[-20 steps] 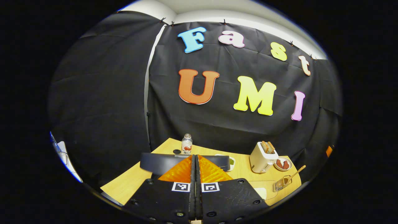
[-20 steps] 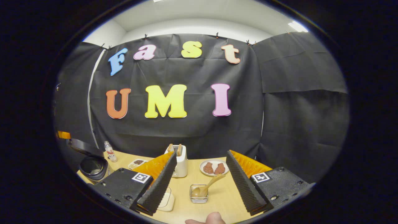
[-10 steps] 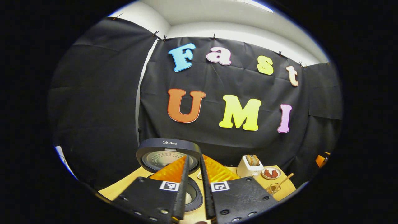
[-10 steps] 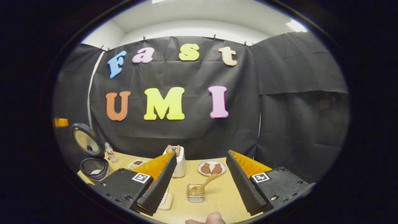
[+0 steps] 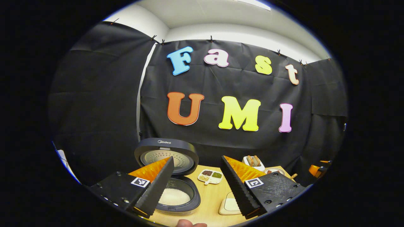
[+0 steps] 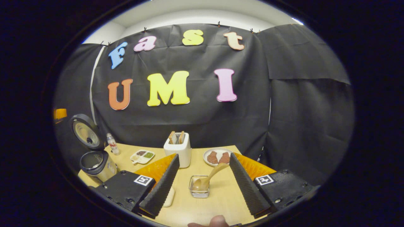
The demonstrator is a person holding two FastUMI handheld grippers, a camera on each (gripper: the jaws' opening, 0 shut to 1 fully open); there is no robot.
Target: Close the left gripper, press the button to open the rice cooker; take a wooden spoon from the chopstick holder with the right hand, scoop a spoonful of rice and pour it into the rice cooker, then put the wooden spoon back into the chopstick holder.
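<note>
Lid [image 5: 166, 155] of the rice cooker [image 5: 176, 197] is now standing upright behind your left gripper [image 5: 197, 184], where a second ago it was only lifting behind fingers pressed together; those fingers are now spread wide and holding nothing. White rice is showing in the open pot just beyond the left finger. The button press is therefore judged complete, and the work is passing to your other hand.

Your right gripper [image 6: 204, 181] is spread open and empty, as it was a second ago, but it is now tipping lower toward the table [image 6: 221, 201]. The wooden spoon [image 6: 209, 179] is leaning in the chopstick holder [image 6: 199, 190] directly between and just beyond the two fingers, its handle slanting up toward the right finger [image 6: 243, 186], apart from both. The toaster [image 6: 177, 149] and a plate [image 6: 217, 156] are sitting farther out past the fingertips; the open cooker is standing well off beyond the left finger.

The next move is likely calling for you to advance and close on the slanted handle without knocking the holder.
</note>
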